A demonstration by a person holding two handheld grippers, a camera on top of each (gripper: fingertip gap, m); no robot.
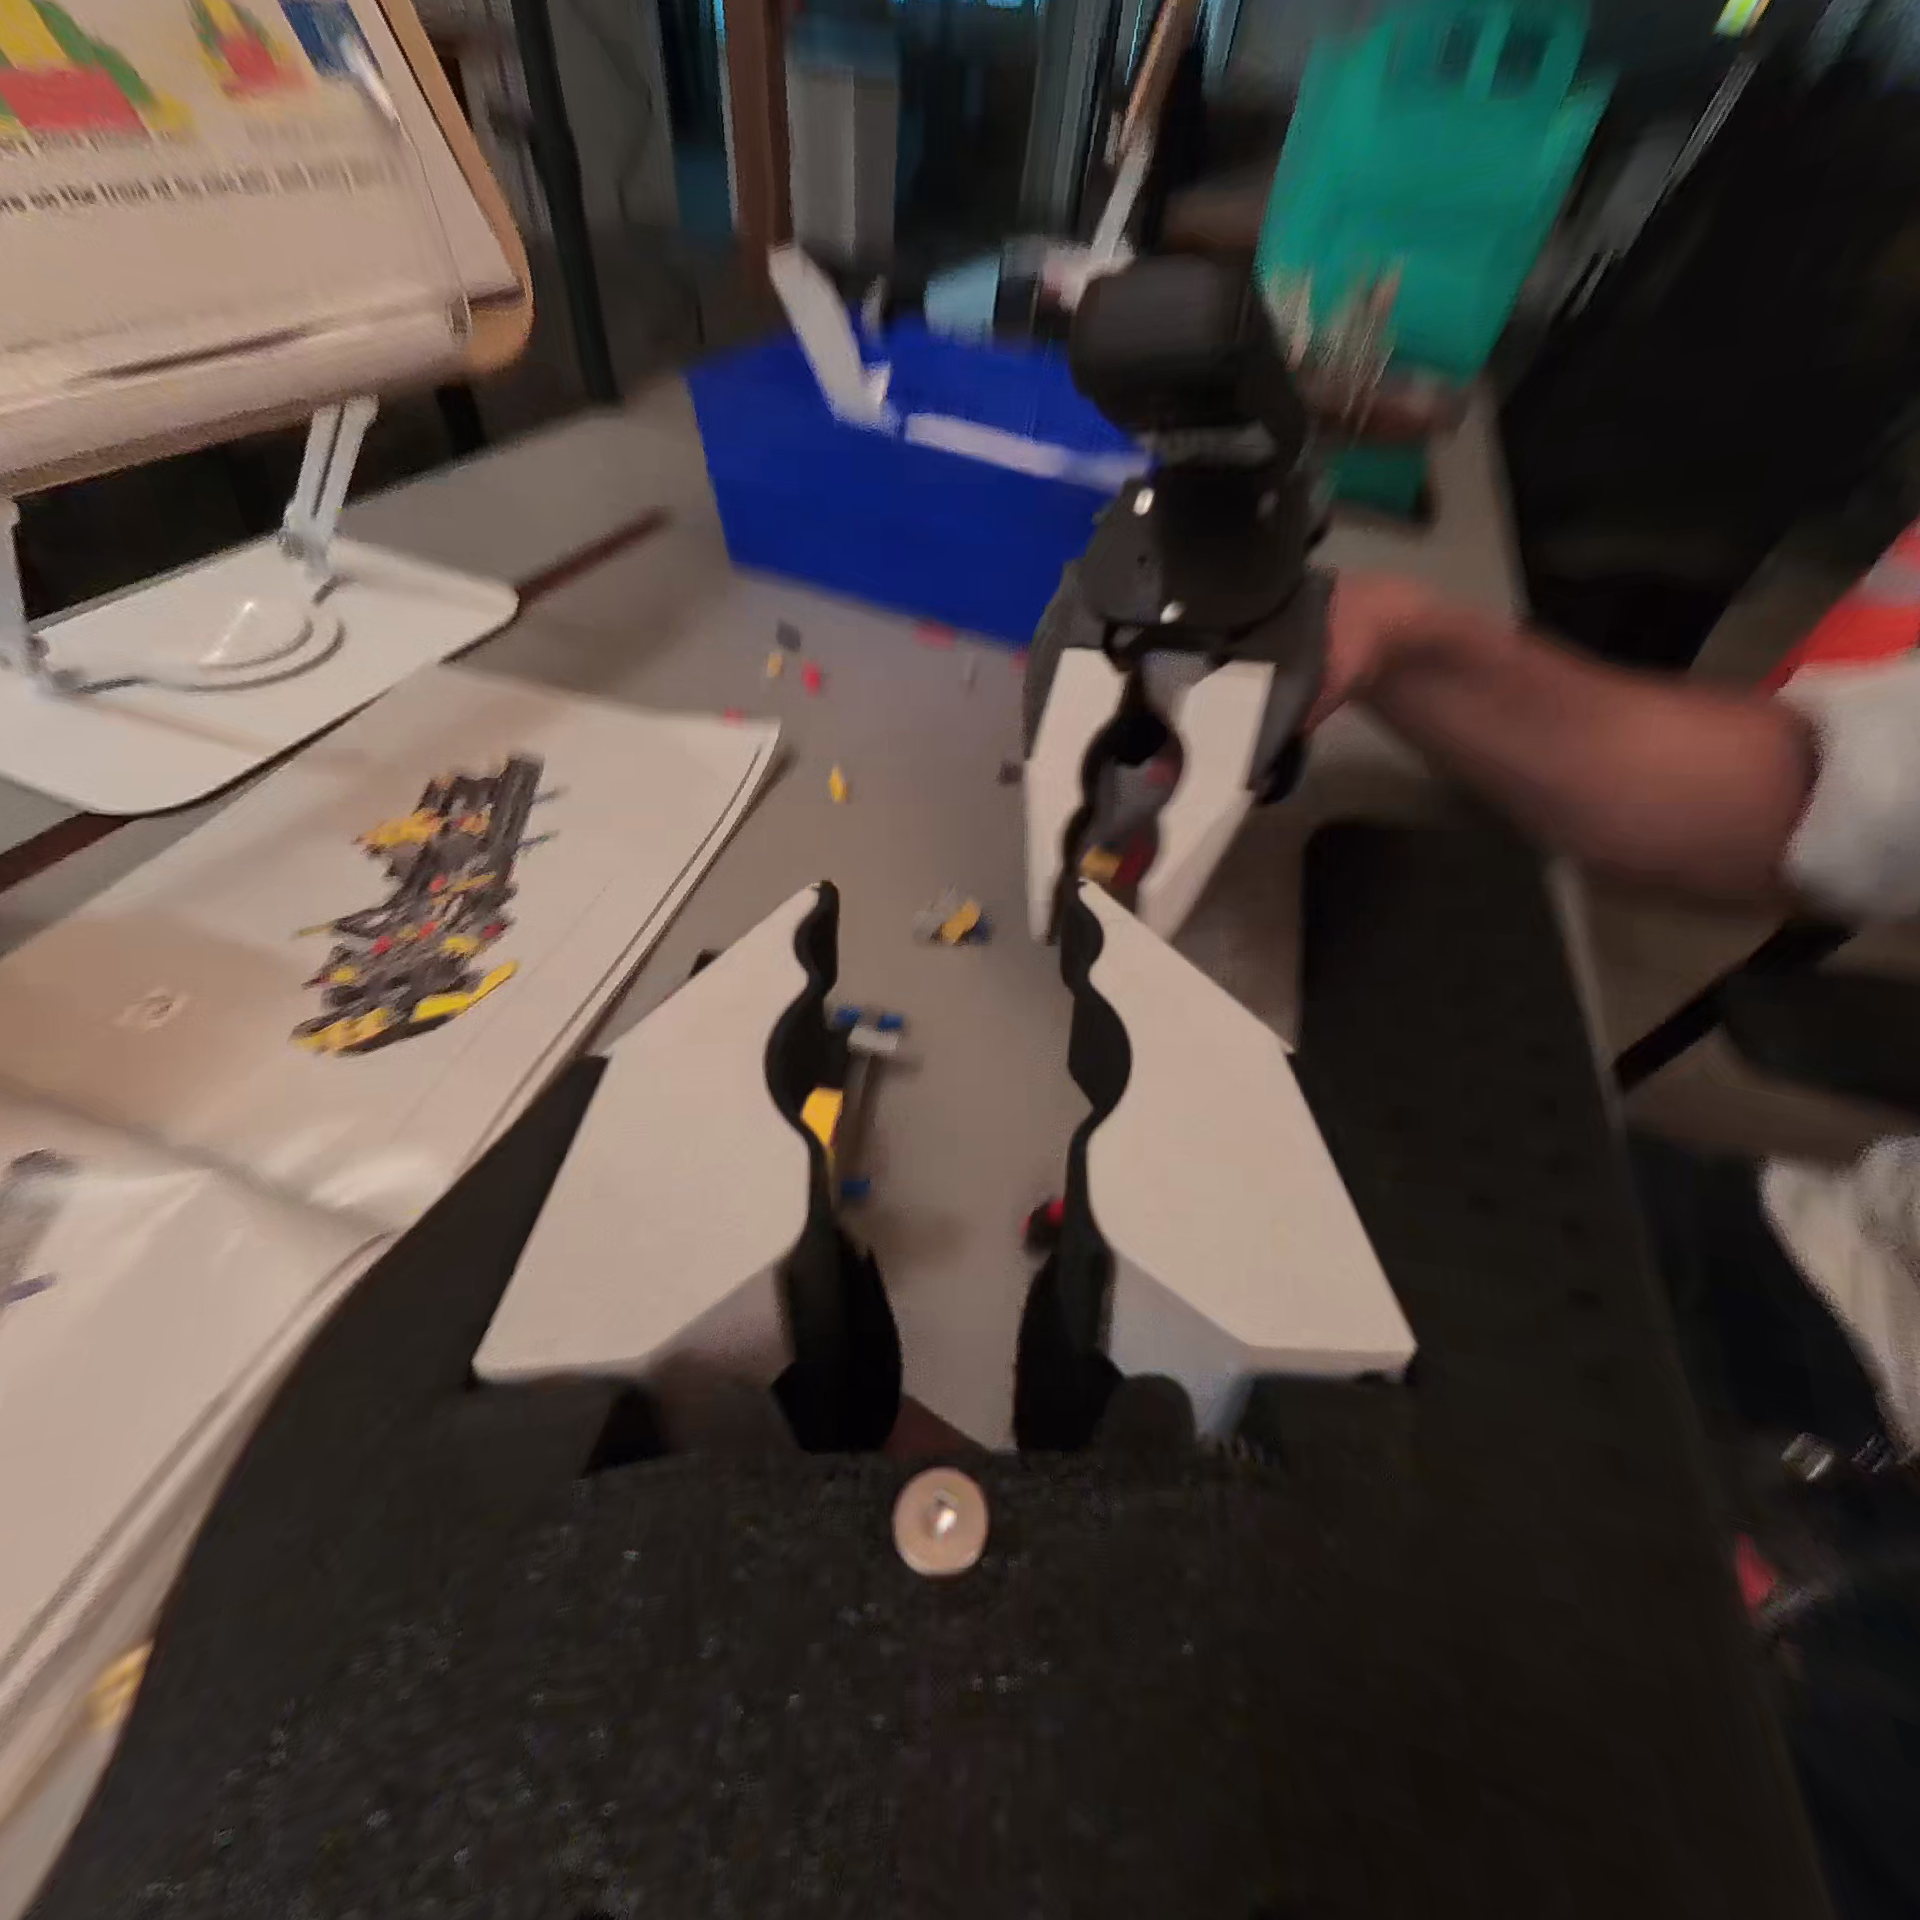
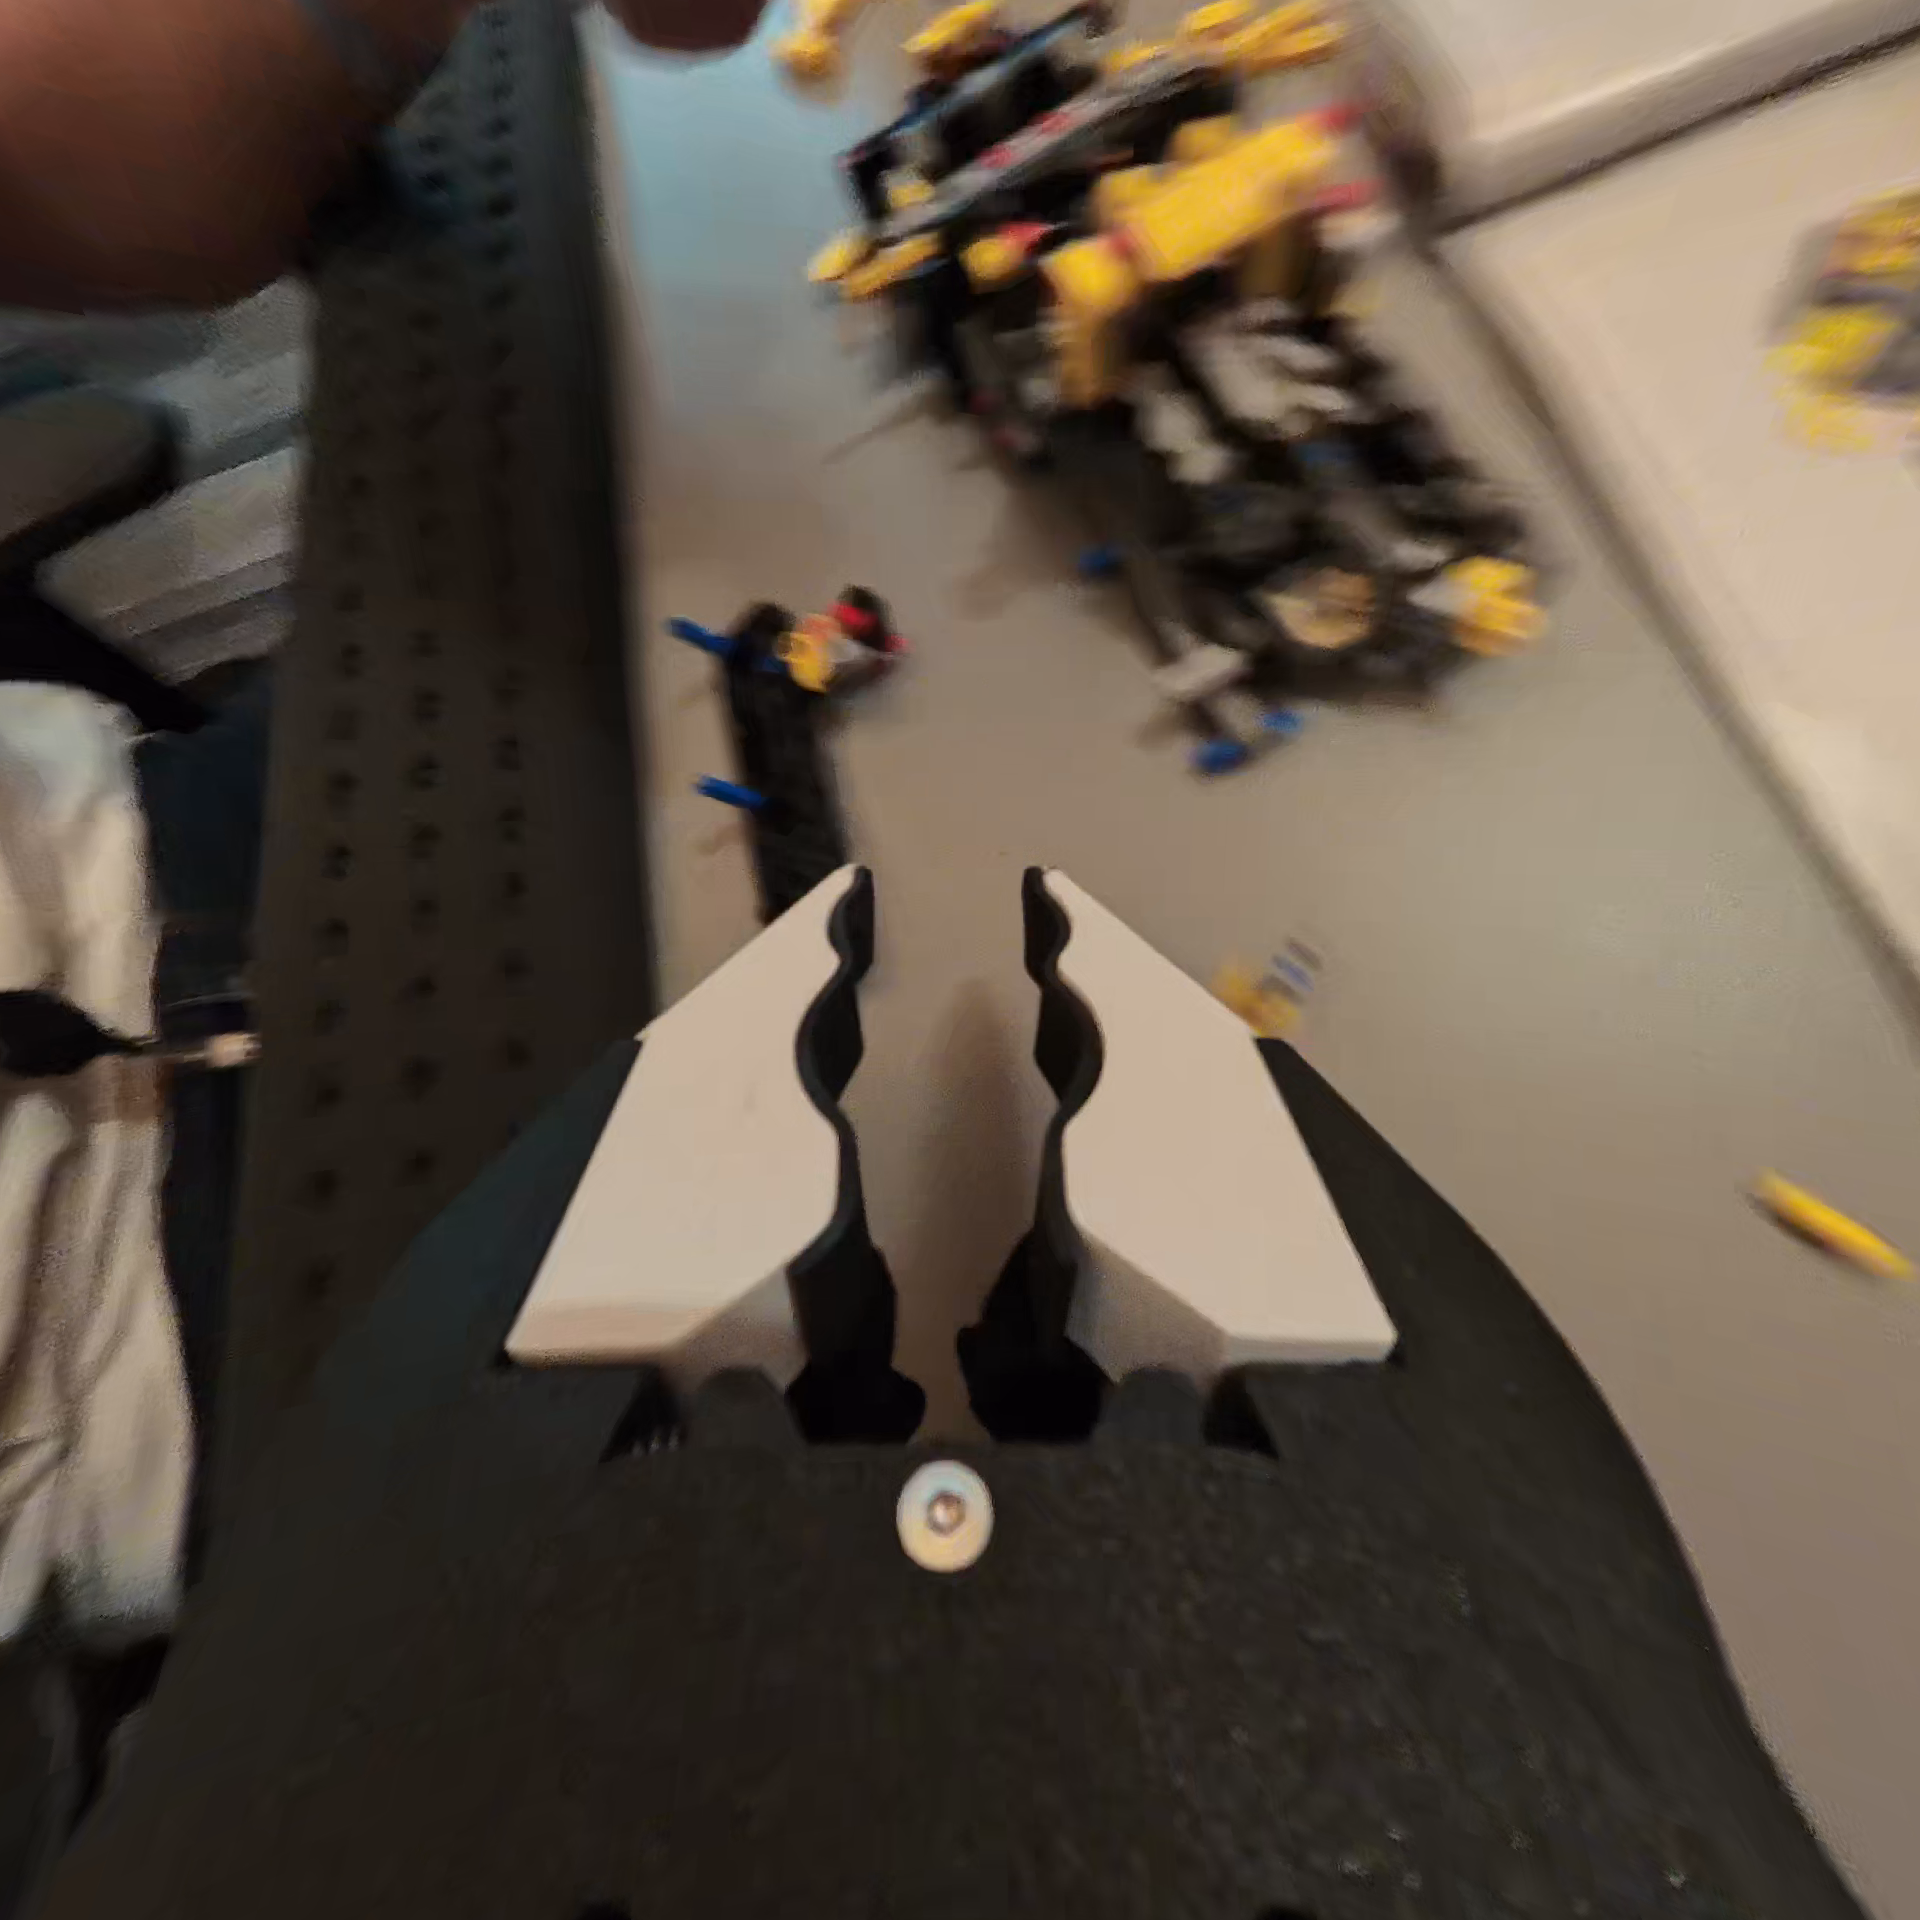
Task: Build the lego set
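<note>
Both tongs are spread, nothing gripped. The black beam (image 2: 781, 758) with blue pins lies on the table just ahead-left of the right gripper (image 2: 948, 883), long axis along the fingers. Left gripper (image 1: 948, 904) hovers farther off.

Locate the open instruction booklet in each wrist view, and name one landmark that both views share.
Left wrist view: the instruction booklet lies open across the left side.
Right wrist view: the booklet runs along the right edge.
Shared landmark: the black perforated board, at right in the left view and at left in the right view.
</note>
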